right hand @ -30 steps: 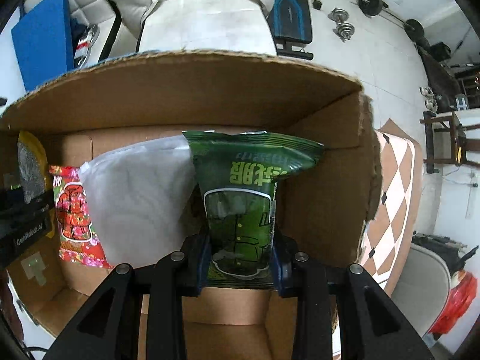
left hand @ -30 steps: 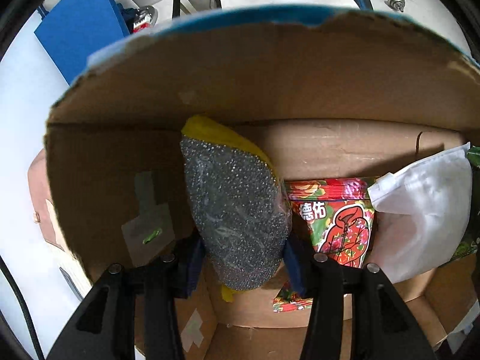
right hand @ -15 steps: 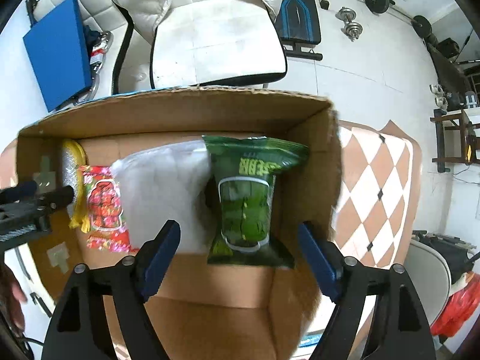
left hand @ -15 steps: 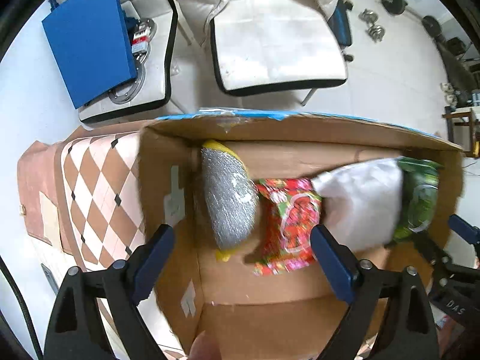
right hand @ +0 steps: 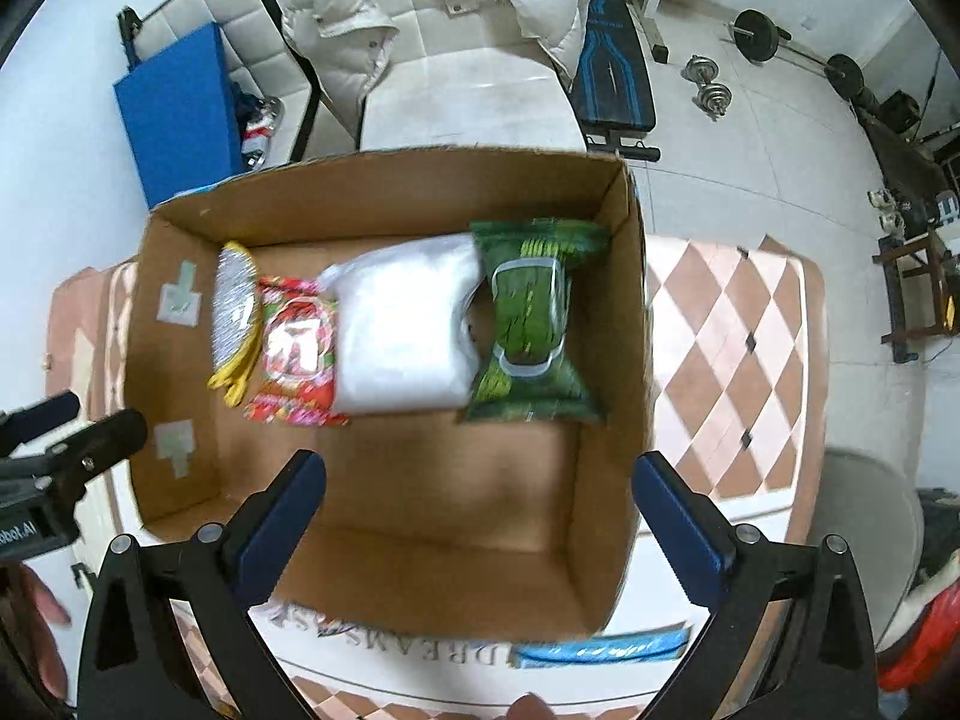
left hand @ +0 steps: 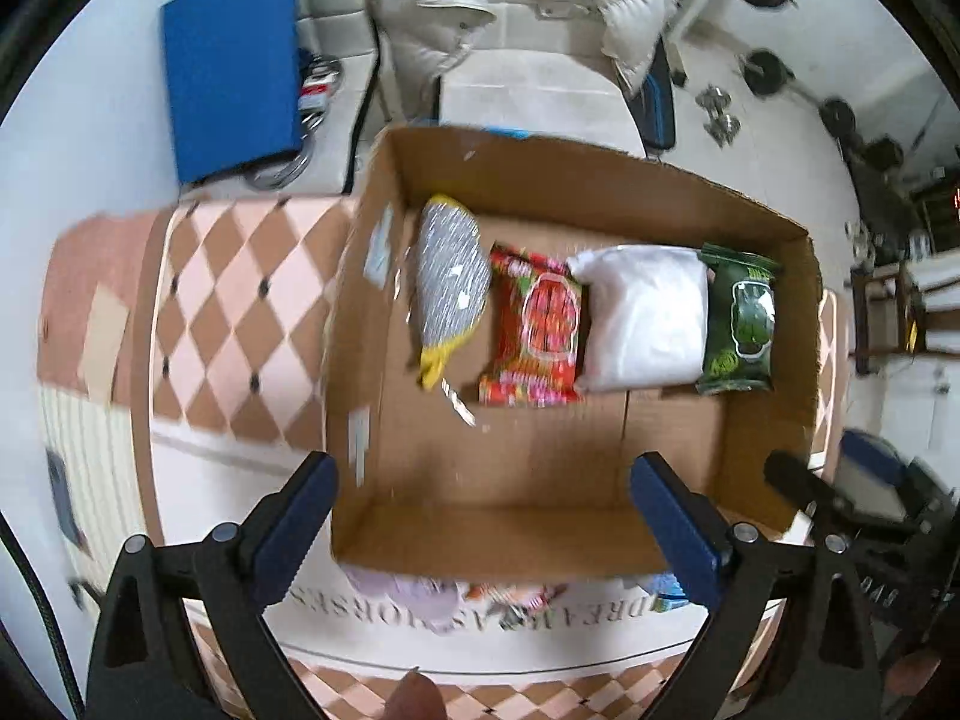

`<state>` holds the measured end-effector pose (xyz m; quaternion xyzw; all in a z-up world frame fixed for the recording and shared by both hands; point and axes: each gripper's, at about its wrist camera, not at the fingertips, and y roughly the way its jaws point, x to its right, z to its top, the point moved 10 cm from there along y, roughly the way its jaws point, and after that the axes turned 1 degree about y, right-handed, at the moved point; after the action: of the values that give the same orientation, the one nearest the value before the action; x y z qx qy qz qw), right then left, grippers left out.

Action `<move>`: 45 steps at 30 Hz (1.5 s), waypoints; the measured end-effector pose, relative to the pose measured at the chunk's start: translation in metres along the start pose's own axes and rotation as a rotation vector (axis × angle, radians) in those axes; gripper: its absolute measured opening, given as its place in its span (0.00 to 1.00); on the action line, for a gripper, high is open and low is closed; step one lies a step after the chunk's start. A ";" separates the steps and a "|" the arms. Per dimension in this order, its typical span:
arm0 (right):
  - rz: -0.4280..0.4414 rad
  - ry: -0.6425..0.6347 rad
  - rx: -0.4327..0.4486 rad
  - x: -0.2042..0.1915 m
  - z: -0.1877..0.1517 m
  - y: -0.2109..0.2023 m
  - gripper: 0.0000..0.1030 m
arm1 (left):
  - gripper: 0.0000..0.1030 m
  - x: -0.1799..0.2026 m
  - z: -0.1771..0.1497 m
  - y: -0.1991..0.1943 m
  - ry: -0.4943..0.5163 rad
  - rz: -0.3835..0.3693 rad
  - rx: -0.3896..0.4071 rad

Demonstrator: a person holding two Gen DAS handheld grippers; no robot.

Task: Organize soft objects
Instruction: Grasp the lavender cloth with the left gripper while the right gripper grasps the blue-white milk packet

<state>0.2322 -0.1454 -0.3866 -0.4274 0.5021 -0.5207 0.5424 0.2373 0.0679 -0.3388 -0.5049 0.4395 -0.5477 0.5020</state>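
Note:
An open cardboard box (left hand: 516,516) (right hand: 606,480) holds a row of soft packs against its far wall: a silver-and-yellow pack (left hand: 450,288) (right hand: 231,312), a red pack (left hand: 534,336) (right hand: 294,354), a white pack (left hand: 645,318) (right hand: 405,330) and a green pack (left hand: 741,324) (right hand: 534,330). My left gripper (left hand: 483,516) is open and empty, above the box's near wall. My right gripper (right hand: 480,513) is open and empty, above the box's near half. Each gripper shows at the other view's edge.
The box stands on a surface with a pink-and-brown diamond cloth (left hand: 240,312) (right hand: 738,348). More soft packs lie in front of the box (left hand: 444,591), including a blue one (right hand: 600,654). A white chair with a jacket (right hand: 456,60) and a blue board (left hand: 231,60) stand behind.
Both grippers let go of their packs, opened wide and pulled back up out of the box. The silver pack and the green pack now lie in the row.

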 end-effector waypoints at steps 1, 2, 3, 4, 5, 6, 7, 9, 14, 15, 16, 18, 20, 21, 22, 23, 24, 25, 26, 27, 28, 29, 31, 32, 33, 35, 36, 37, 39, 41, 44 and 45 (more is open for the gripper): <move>0.015 0.002 0.000 0.000 -0.008 -0.001 1.00 | 0.97 -0.003 -0.010 -0.002 -0.016 -0.001 0.011; 0.035 0.006 0.001 -0.003 -0.020 -0.004 1.00 | 0.97 -0.006 -0.018 -0.002 -0.028 0.003 0.020; 0.047 0.006 0.005 -0.003 -0.030 -0.005 1.00 | 0.97 -0.011 -0.028 -0.003 -0.048 0.012 0.031; 0.062 0.012 0.008 -0.004 -0.046 -0.006 1.00 | 0.97 -0.014 -0.038 -0.003 -0.068 0.014 0.038; 0.073 0.019 0.011 -0.003 -0.056 -0.007 1.00 | 0.97 -0.018 -0.047 -0.001 -0.089 0.013 0.041; 0.089 0.038 0.017 0.000 -0.070 -0.008 1.00 | 0.97 -0.024 -0.059 0.002 -0.114 0.015 0.040; 0.096 0.053 0.019 0.002 -0.078 -0.008 1.00 | 0.97 -0.030 -0.069 0.006 -0.138 0.019 0.037; 0.118 0.118 0.020 0.011 -0.101 -0.005 1.00 | 0.97 -0.042 -0.090 0.016 -0.192 0.016 0.023; 0.227 0.412 -0.034 0.053 -0.148 0.026 1.00 | 0.97 -0.065 -0.133 0.058 -0.349 -0.053 -0.068; 0.233 0.447 -0.046 0.058 -0.153 0.034 1.00 | 0.97 -0.067 -0.139 0.067 -0.375 -0.070 -0.088; 0.231 0.477 -0.063 0.064 -0.158 0.045 1.00 | 0.97 -0.068 -0.142 0.076 -0.392 -0.078 -0.101; 0.214 0.501 -0.076 0.069 -0.162 0.059 1.00 | 0.96 -0.072 -0.146 0.092 -0.409 -0.068 -0.115; 0.204 0.541 -0.083 0.075 -0.164 0.073 1.00 | 0.93 -0.074 -0.148 0.105 -0.418 -0.059 -0.125; 0.201 0.564 -0.086 0.077 -0.164 0.080 1.00 | 0.93 -0.073 -0.147 0.113 -0.422 -0.059 -0.134; 0.203 0.582 -0.086 0.077 -0.163 0.086 0.99 | 0.92 -0.075 -0.147 0.118 -0.423 -0.056 -0.139; 0.197 0.595 -0.089 0.077 -0.163 0.091 0.98 | 0.90 -0.075 -0.146 0.123 -0.425 -0.052 -0.144; 0.188 0.605 -0.094 0.076 -0.163 0.096 0.97 | 0.89 -0.076 -0.145 0.128 -0.421 -0.044 -0.148; 0.185 0.610 -0.097 0.076 -0.162 0.100 0.94 | 0.89 -0.076 -0.144 0.132 -0.416 -0.036 -0.150; 0.176 0.613 -0.106 0.074 -0.162 0.104 0.90 | 0.89 -0.077 -0.144 0.135 -0.412 -0.028 -0.152; 0.170 0.616 -0.113 0.071 -0.160 0.109 0.87 | 0.89 -0.077 -0.143 0.137 -0.407 -0.020 -0.153; 0.166 0.621 -0.120 0.069 -0.160 0.114 0.83 | 0.89 -0.078 -0.143 0.140 -0.401 -0.013 -0.157; 0.159 0.621 -0.127 0.067 -0.161 0.117 0.77 | 0.89 -0.078 -0.143 0.142 -0.394 -0.010 -0.163; 0.147 0.616 -0.139 0.064 -0.161 0.124 0.68 | 0.89 -0.076 -0.146 0.147 -0.384 -0.008 -0.177; 0.135 0.606 -0.144 0.063 -0.161 0.125 0.60 | 0.89 -0.076 -0.147 0.148 -0.376 -0.005 -0.182; 0.124 0.592 -0.147 0.061 -0.161 0.126 0.56 | 0.89 -0.075 -0.149 0.150 -0.361 0.001 -0.188; 0.093 0.528 -0.157 0.058 -0.159 0.126 0.42 | 0.89 -0.074 -0.152 0.151 -0.343 0.010 -0.192; 0.087 0.490 -0.165 0.055 -0.159 0.125 0.40 | 0.89 -0.073 -0.155 0.152 -0.329 0.012 -0.198; 0.080 0.435 -0.180 0.051 -0.160 0.125 0.35 | 0.89 -0.073 -0.156 0.152 -0.320 0.012 -0.203; 0.058 0.321 -0.207 0.044 -0.164 0.123 0.29 | 0.89 -0.073 -0.158 0.153 -0.304 0.012 -0.210; 0.031 0.197 -0.236 0.038 -0.172 0.120 0.25 | 0.89 -0.073 -0.165 0.152 -0.285 0.016 -0.214; -0.003 0.074 -0.284 0.033 -0.188 0.118 0.23 | 0.89 -0.072 -0.172 0.154 -0.276 0.007 -0.227; -0.012 0.041 -0.292 0.032 -0.191 0.117 0.23 | 0.89 -0.072 -0.174 0.155 -0.280 -0.001 -0.232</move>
<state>0.0575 -0.1548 -0.5300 -0.4943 0.5808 -0.4539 0.4608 0.0799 0.1178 -0.5184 -0.6310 0.4251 -0.4180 0.4964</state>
